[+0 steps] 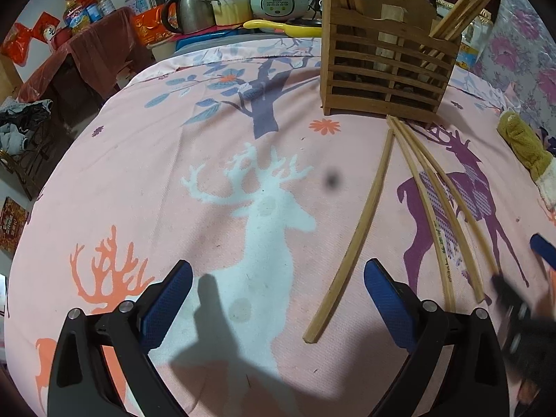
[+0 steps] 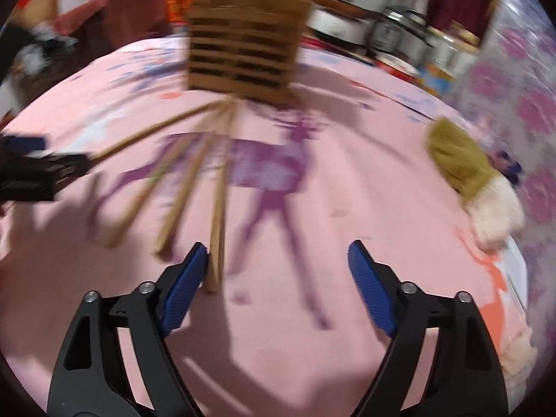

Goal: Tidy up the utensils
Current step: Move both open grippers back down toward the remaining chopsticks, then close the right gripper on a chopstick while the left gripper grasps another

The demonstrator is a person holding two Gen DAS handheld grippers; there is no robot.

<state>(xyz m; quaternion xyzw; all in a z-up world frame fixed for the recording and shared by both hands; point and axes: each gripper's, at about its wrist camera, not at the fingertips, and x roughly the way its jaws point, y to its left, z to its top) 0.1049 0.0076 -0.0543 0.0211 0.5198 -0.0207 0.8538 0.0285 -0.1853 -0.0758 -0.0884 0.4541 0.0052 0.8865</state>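
Nearest us, our right gripper point(image 2: 278, 264) stands wide, its left pad beside the end of the rightmost chopstick point(image 2: 218, 205); we should centre that stick before closing. Our left gripper point(image 1: 278, 292) gapes empty over the cloth point(image 1: 173, 160). Beyond stands the wooden holder point(image 1: 385, 73).

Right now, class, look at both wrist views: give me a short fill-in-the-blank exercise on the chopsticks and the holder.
1. ____ loose chopsticks lie on the cloth.
2. The wooden holder has sides made of ____.
3. The left gripper holds ____.
4. The chopstick nearest the right gripper touches its ____ pad.

Missing words: four; slats; nothing; left
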